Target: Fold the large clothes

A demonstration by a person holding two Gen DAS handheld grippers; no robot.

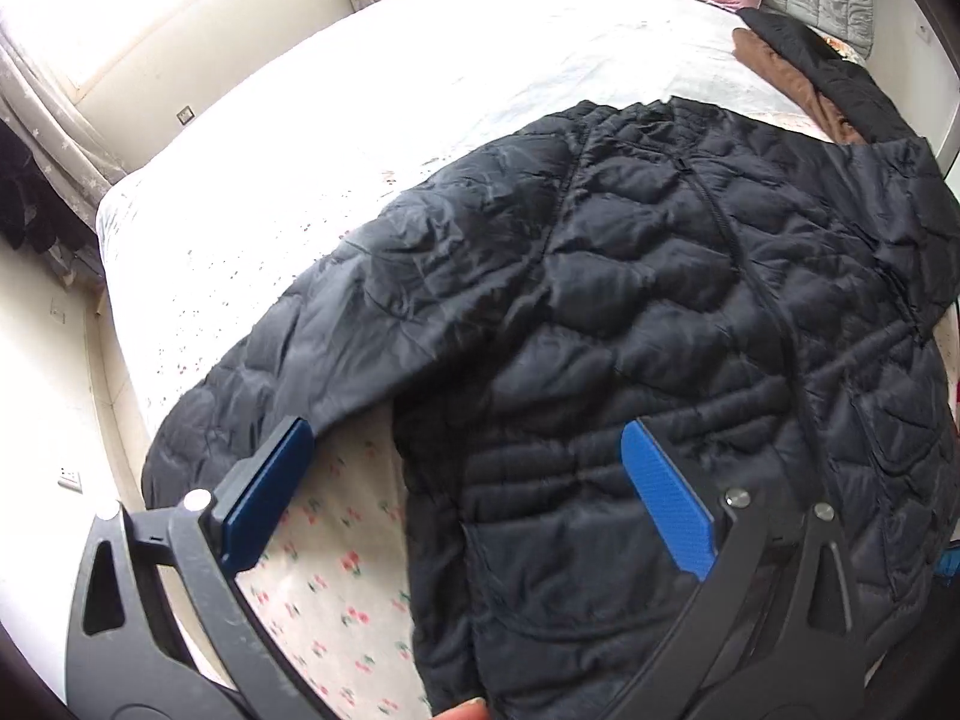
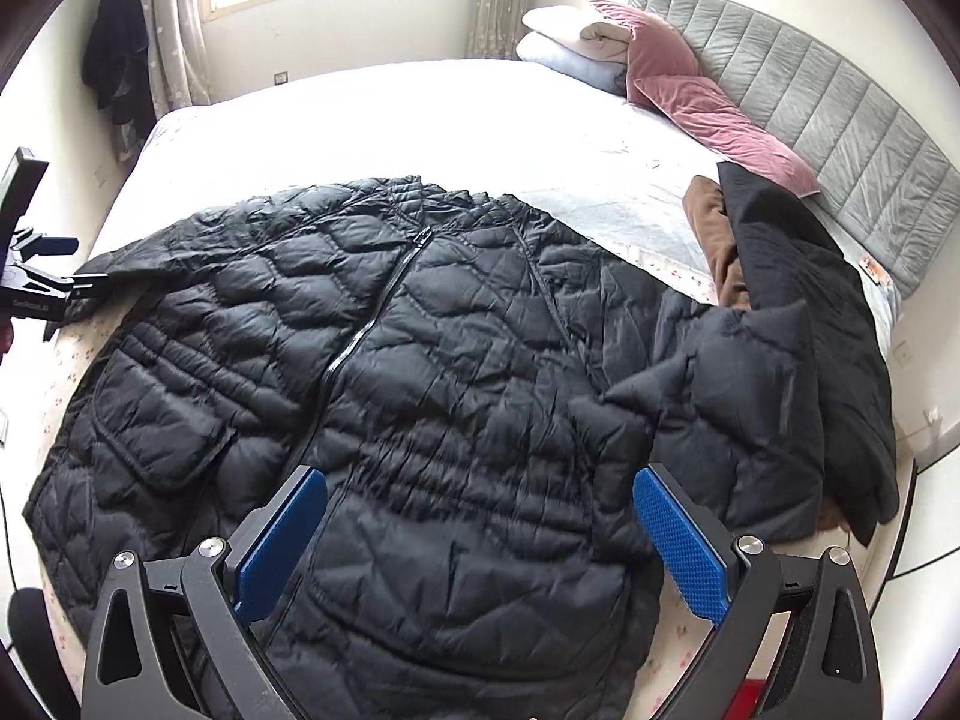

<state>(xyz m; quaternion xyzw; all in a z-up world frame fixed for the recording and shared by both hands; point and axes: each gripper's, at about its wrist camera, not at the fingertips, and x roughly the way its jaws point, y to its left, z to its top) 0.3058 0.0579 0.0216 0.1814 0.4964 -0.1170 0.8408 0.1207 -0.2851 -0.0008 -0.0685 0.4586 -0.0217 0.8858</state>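
A large black quilted jacket (image 2: 420, 360) lies spread front up on the bed, zipper closed; it also shows in the left wrist view (image 1: 630, 330). Its left sleeve (image 1: 288, 348) stretches out to the bed's edge. Its right sleeve (image 2: 690, 384) is folded in over the body. My left gripper (image 1: 468, 450) is open, hovering above the hem near the left sleeve; it also shows in the right wrist view (image 2: 60, 267). My right gripper (image 2: 480, 498) is open and empty above the jacket's lower front.
The bed (image 2: 480, 120) has a white sheet with small flowers. Folded brown and black garments (image 2: 780, 276) lie at the right near the grey headboard (image 2: 840, 120). Pink and white pillows (image 2: 630, 54) sit at the head. A window and curtains are behind.
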